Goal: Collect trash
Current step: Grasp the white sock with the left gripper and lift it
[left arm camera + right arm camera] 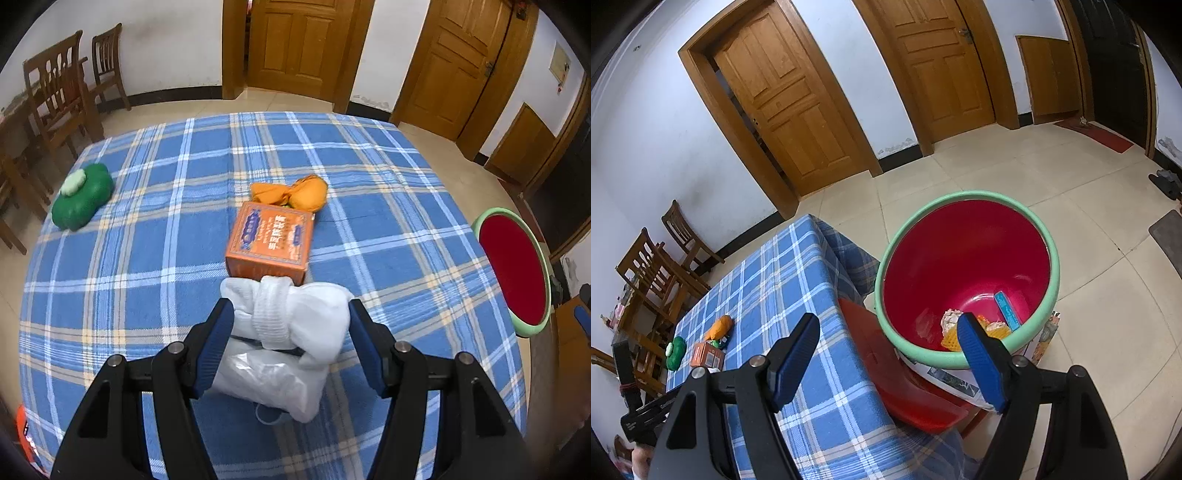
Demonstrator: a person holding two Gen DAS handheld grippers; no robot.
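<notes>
In the left wrist view my left gripper [291, 310] is open, its blue pads on either side of a white cloth bundle [295, 317] that lies on a clear plastic bag [269, 384] on the blue plaid tablecloth [147, 258]. Beyond it lie an orange box [271, 240] and an orange wrapper [291, 192]. In the right wrist view my right gripper [890, 326] is open and empty, above the table edge and the red bin with a green rim [967, 280]. The bin holds a blue packet [1008, 310] and crumpled scraps [953, 321].
A green plush toy [83, 199] lies at the table's left. The bin [517, 273] stands off the table's right side, on a red stool [905, 384]. Wooden chairs [62, 96] stand at the far left. Wooden doors [798, 107] and tiled floor lie beyond.
</notes>
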